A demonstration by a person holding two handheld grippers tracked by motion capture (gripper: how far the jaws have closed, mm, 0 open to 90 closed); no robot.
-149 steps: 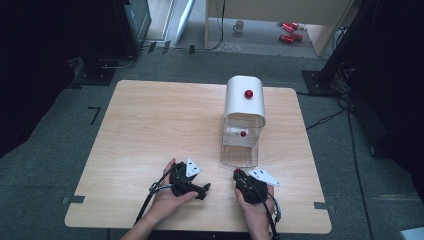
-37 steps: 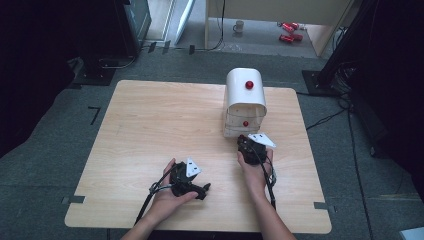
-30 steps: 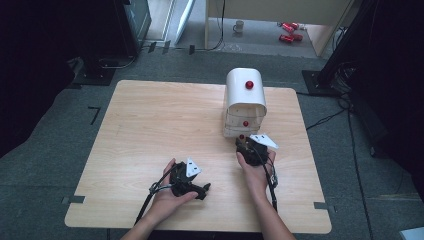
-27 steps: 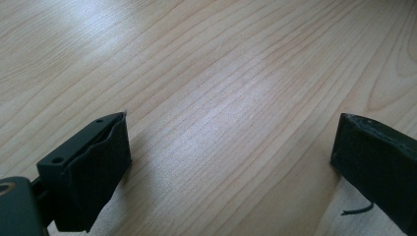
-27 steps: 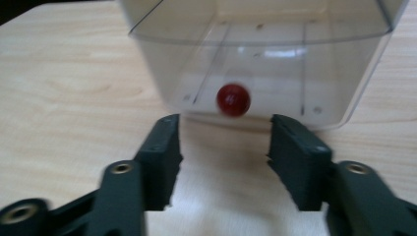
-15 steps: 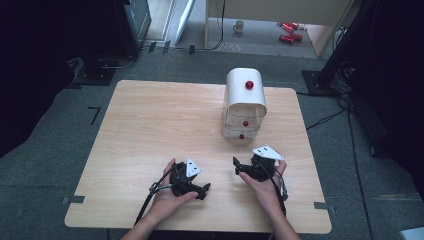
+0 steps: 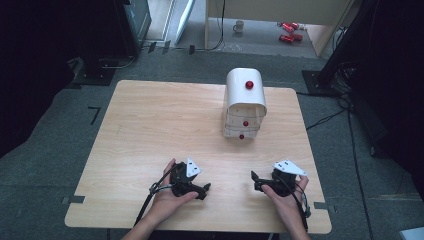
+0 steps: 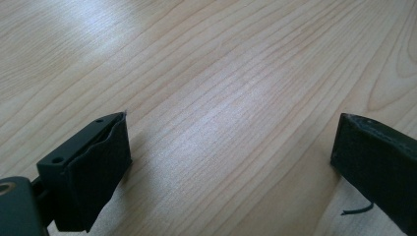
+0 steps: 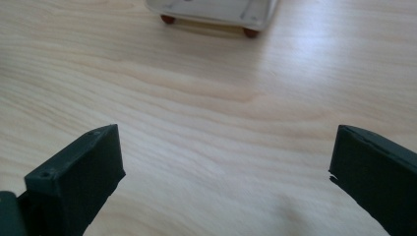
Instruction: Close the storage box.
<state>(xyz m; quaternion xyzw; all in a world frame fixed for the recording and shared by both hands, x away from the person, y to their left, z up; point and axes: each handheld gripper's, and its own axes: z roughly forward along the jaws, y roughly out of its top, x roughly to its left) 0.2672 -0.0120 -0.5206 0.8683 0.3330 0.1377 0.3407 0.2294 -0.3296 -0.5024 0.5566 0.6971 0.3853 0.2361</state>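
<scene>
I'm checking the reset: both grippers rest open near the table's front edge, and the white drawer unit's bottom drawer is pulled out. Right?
Not quite. In the high view the white drawer unit has every drawer pushed in. The left gripper and right gripper do rest open near the table's front edge.

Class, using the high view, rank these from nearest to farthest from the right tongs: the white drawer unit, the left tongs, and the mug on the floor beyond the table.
1. Left tongs, beside the right tongs at the table's near edge.
2. White drawer unit, farther back on the table.
3. Mug, on the floor beyond the table's far edge.
</scene>
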